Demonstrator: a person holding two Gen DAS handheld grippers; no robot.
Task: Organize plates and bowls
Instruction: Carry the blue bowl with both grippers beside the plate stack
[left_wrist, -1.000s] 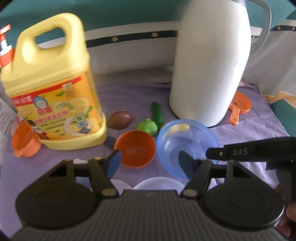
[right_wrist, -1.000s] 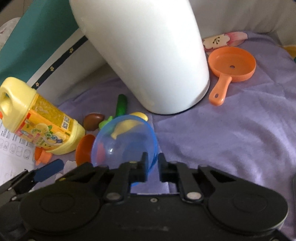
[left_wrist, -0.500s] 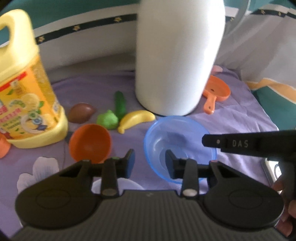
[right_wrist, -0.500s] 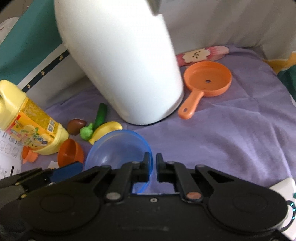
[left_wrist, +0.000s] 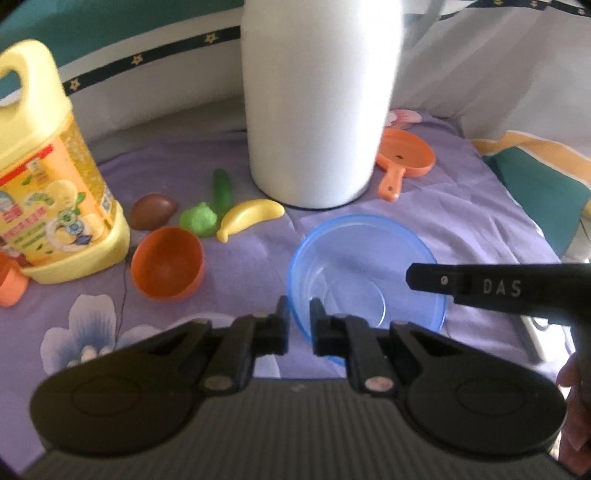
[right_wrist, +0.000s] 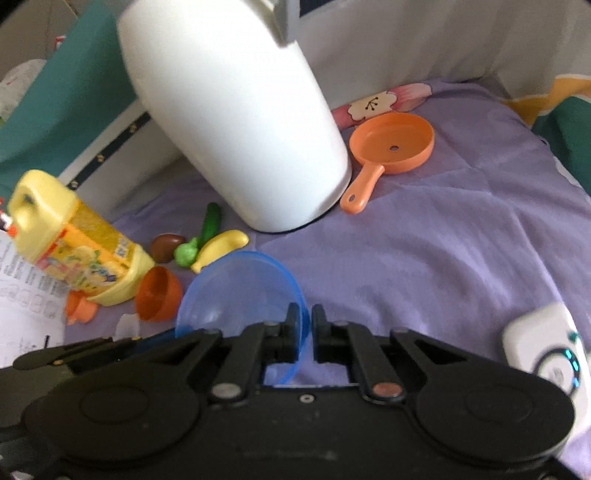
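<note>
Left gripper (left_wrist: 298, 314): jaws closed on the near-left rim of the blue bowl (left_wrist: 369, 273), one finger inside the wall, one outside.
Right gripper (right_wrist: 303, 321): jaws pinched tight on the same bowl's right rim; in the left wrist view its black finger marked DAS reaches in from the right over the bowl.

Remaining items, largest to smallest:
- Purple cloth (left_wrist: 461, 206), floral print, covering the surface under everything.
- White jug (left_wrist: 317, 99), tall, standing upright at the back of the cloth, behind the bowl.
- Yellow detergent bottle (left_wrist: 51, 166), with handle and printed label, upright at far left.
- Blue bowl, translucent, empty, mouth up, in front of the jug and well apart from the other dishes; held by both grippers.
- Orange bowl (left_wrist: 168, 264), tipped so its mouth faces the camera, just beside the bottle's base.
- Orange toy pan (left_wrist: 406, 157), right of the jug, handle toward the viewer; in the left wrist view the jug overlaps its left edge.
- Toy banana (left_wrist: 251, 218), between jug and orange bowl.
- Toy cucumber (left_wrist: 222, 190), dark green, behind the banana.
- Brown toy food (left_wrist: 153, 211), rounded, near the bottle.
- Green toy vegetable (left_wrist: 199, 219), touching the banana's end.
- White device (right_wrist: 546, 347), lit ring, at the right edge of the right wrist view.
</note>
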